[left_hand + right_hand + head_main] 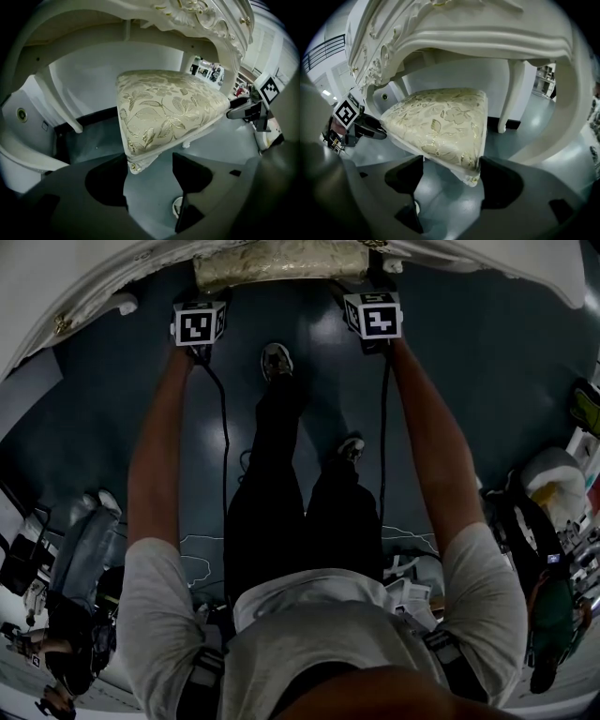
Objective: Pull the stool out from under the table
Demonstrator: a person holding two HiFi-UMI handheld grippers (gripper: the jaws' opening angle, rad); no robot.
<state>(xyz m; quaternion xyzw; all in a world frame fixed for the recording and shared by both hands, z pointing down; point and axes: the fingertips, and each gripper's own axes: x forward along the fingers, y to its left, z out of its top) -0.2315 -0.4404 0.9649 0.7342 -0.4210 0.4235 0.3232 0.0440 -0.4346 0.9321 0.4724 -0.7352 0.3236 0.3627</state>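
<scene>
My left gripper and right gripper straddled the stool corners wide open, unclamped, so pulling could've just slipped off.

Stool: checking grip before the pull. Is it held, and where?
Not held yet: left gripper and right gripper each straddle a near stool corner, jaws apart.

Shows the stool seat in cream brocade cloth, woven with gold leaves and flowers, softly shiny. Shows the table in smooth, glossy white paint over carved relief, gilt in places. Shows the floor smooth and dark grey-blue with a dull gloss, and the left gripper and right gripper in matt black, plastic by the look.
</scene>
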